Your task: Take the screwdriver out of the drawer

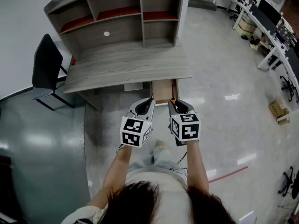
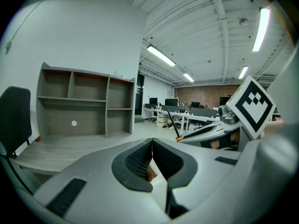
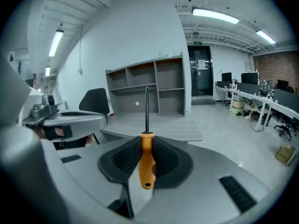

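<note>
Right gripper (image 1: pixel 175 105) tilted forward, jaws clamping screwdriver (image 3: pixel 146 160), left gripper (image 1: pixel 148 101) alongside

The open drawer (image 1: pixel 164 91) juts out from under the desk's (image 1: pixel 126 64) front edge near its right corner and bars the way there; the floor (image 1: pixel 224 78) before that edge and off to the right is free as far as a cardboard box (image 1: pixel 279 110) and a row of office desks (image 1: pixel 271 27); a chair (image 1: pixel 46 64) stands at the desk's left edge; a shelf unit (image 1: pixel 117 17) walls off its back edge.
</note>
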`<control>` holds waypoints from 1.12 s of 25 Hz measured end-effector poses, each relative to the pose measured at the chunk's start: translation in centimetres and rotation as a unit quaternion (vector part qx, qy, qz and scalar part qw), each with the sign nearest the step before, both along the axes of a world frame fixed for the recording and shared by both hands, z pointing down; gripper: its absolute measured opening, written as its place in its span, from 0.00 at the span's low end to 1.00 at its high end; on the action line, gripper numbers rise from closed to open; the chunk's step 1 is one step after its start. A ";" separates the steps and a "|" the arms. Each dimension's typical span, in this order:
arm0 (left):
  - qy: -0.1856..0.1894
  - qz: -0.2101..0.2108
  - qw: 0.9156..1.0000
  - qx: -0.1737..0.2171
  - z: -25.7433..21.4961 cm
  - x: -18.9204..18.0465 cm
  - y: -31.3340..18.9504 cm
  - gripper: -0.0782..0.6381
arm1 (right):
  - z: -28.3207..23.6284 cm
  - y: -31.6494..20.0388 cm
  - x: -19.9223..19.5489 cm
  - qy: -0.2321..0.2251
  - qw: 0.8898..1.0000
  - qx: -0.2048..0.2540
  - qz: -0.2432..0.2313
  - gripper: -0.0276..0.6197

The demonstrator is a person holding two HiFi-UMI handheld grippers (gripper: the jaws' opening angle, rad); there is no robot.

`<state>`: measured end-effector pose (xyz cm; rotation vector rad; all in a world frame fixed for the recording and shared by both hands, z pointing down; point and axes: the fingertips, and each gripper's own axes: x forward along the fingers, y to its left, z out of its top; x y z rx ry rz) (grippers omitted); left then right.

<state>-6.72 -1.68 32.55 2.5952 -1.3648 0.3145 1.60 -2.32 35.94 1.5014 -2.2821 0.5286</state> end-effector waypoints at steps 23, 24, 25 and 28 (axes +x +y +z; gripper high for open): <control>-0.010 -0.006 1.000 0.025 -2.0 -0.8 5.2 0.13 | -3.5 5.0 -0.8 0.011 0.996 0.091 -0.003 0.17; -0.011 -0.009 1.000 0.027 -2.2 -0.5 5.3 0.13 | -3.6 5.0 -0.6 0.012 0.996 0.094 -0.007 0.17; -0.012 -0.013 0.999 0.029 -2.4 -0.2 5.3 0.13 | -3.7 5.0 -0.3 0.013 0.995 0.096 -0.012 0.17; -0.011 -0.023 0.999 0.032 -3.1 1.0 5.7 0.13 | -4.3 5.3 0.7 0.015 0.994 0.103 -0.024 0.17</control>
